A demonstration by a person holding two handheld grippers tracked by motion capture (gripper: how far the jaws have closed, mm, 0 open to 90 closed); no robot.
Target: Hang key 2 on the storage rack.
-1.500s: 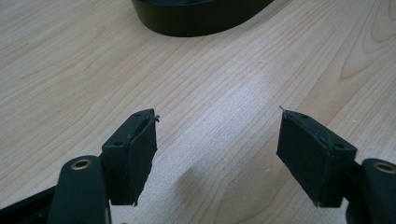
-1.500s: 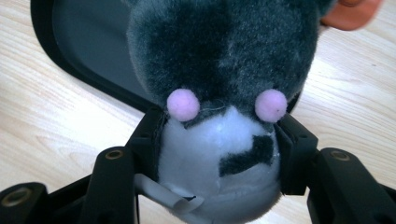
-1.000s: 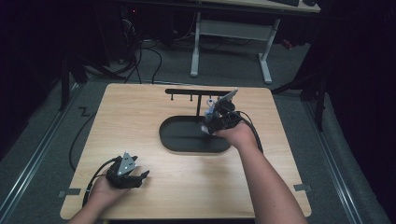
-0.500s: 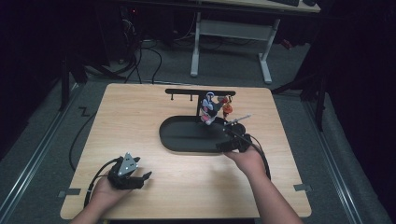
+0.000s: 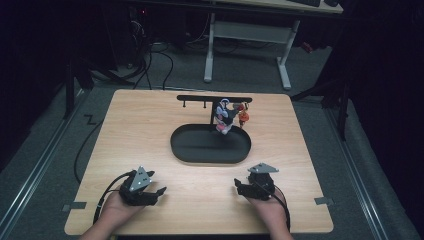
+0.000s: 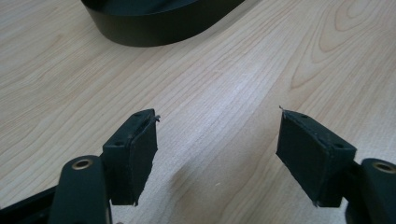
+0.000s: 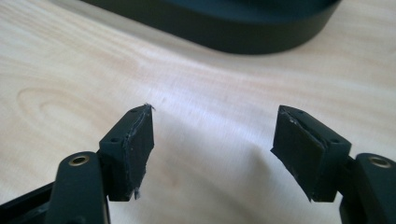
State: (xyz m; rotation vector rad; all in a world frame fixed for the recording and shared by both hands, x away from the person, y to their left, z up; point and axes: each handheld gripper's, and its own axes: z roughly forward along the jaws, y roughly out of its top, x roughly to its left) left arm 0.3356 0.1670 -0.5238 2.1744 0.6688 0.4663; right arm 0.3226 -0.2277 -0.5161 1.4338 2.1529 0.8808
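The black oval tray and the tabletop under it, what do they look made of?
Black oval tray: looks like matte plastic or coated metal, with a smooth, dull, even wall; hard to tell which. Tabletop: light wood or wood-look laminate, with visible grain lines and a soft sheen.

From where I stand, the little figures (image 5: pixel 229 116) hanging on the black rack (image 5: pixel 214 98) are too small to make out: a pale one and an orange one (image 5: pixel 243 115), touching or just beside each other, I cannot tell which. The rack's post is partly hidden behind them. In the left gripper view the black tray (image 6: pixel 159 21) is cut off by the top edge, so only its near wall shows; the same holds in the right gripper view, where the tray (image 7: pixel 243 28) is also soft with blur. Both of the person's forearms run off the bottom of the high view, and the room behind the bench (image 5: pixel 150 130) is too dark to read.
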